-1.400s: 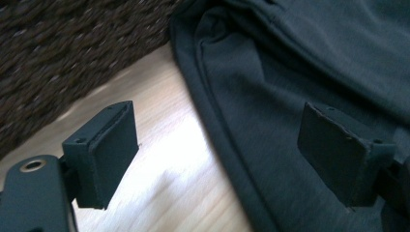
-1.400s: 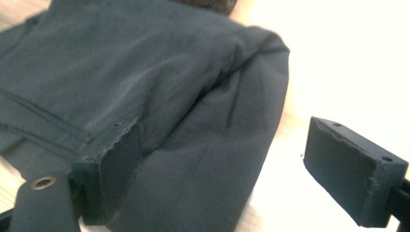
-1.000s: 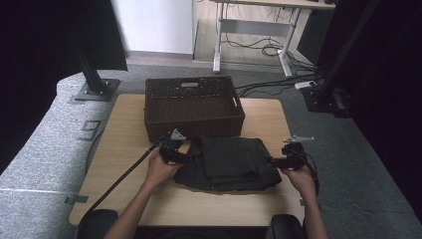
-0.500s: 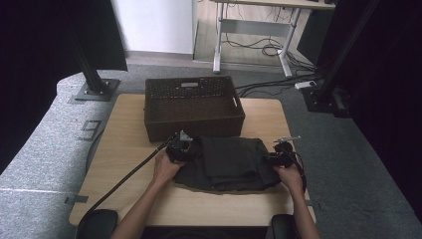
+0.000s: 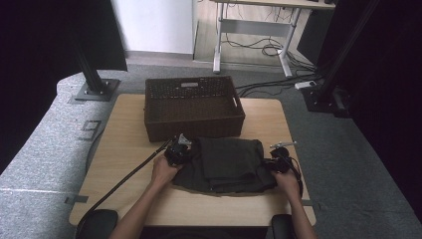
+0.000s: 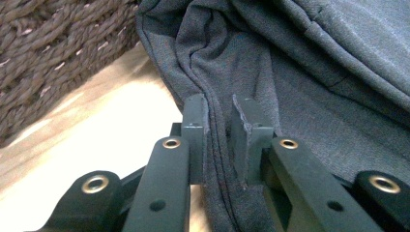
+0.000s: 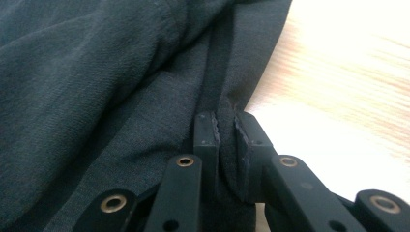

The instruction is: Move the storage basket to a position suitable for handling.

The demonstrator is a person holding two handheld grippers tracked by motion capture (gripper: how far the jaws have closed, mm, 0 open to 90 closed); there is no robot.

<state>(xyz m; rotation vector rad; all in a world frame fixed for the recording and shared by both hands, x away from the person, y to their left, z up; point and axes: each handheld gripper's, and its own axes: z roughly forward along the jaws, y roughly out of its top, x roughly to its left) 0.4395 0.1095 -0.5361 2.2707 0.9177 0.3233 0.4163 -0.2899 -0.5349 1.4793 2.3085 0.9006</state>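
A folded dark grey garment (image 5: 226,164) lies on the wooden table (image 5: 129,144) in front of a dark wicker basket (image 5: 191,105). My left gripper (image 5: 180,152) is at the garment's left edge, and its jaws have just been closing. In the left gripper view it (image 6: 220,121) is shut on a fold of the garment (image 6: 309,72). My right gripper (image 5: 271,163) is at the right edge, jaws likewise just closed. In the right gripper view it (image 7: 226,130) pinches the garment's (image 7: 96,82) hem against the table (image 7: 348,87).
The wicker basket (image 6: 53,53) stands just beyond the garment, close to my left gripper. A black cable (image 5: 124,179) trails from the left gripper to the table's front left. Bare tabletop lies left and right of the garment. Black stands and a desk frame stand beyond the table.
Both grippers have moved inward onto the garment's side edges and closed on the fabric. The right one came down and left; the left one shifted slightly right.
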